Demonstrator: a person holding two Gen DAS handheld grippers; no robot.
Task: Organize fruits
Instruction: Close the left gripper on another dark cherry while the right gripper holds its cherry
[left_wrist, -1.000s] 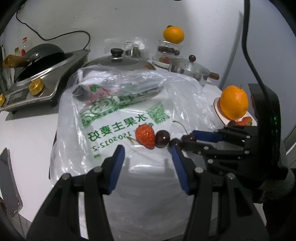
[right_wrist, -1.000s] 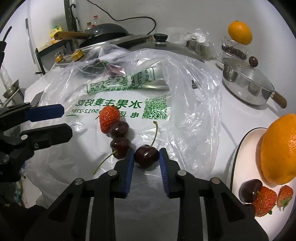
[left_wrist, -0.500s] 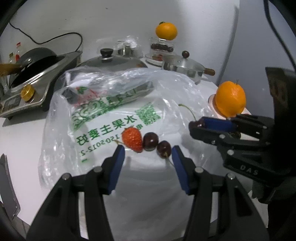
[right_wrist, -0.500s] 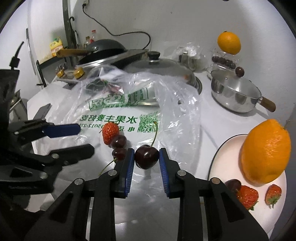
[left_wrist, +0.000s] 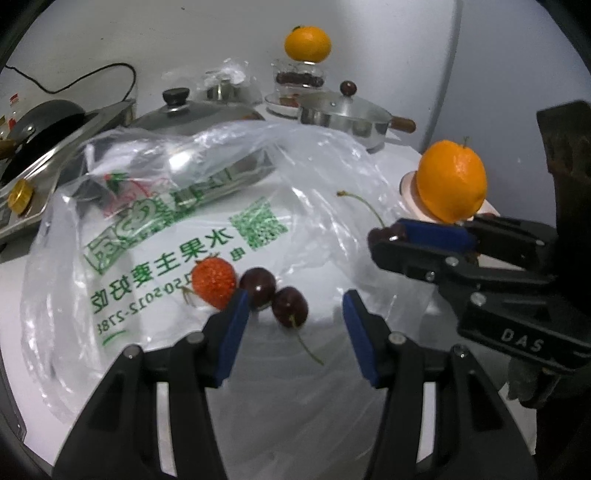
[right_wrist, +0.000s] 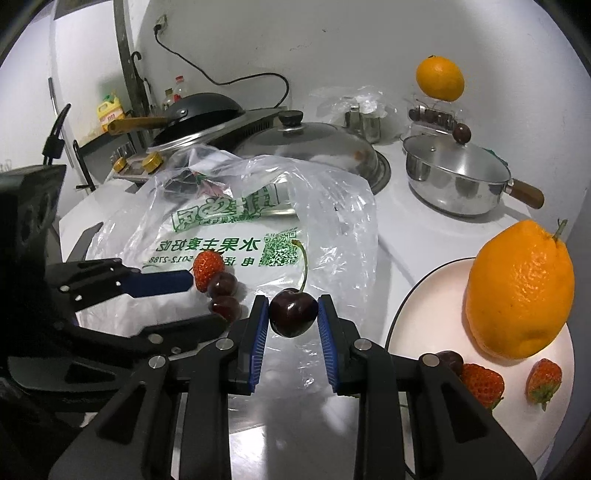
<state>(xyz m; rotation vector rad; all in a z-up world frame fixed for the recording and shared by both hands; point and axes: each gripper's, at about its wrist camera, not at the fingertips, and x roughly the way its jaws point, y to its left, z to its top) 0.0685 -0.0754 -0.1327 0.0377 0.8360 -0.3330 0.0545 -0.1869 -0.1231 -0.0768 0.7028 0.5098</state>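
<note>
You lifted a cherry (right_wrist: 293, 312) off the plastic bag (right_wrist: 332, 206) with your right hand-held gripper (right_wrist: 293, 315) clamped on it, swinging toward the plate (right_wrist: 424, 295), while your left hand-held gripper (left_wrist: 291, 319), half open and empty, closed in on two remaining cherries (left_wrist: 273, 295) and a strawberry (left_wrist: 213, 281).

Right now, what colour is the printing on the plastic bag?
Green printing on the clear plastic bag, best in the right wrist view.

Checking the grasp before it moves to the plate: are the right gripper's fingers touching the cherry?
Touching. The right wrist view shows both blue fingers of the right gripper pressed against the cherry, no gap either side.
</note>
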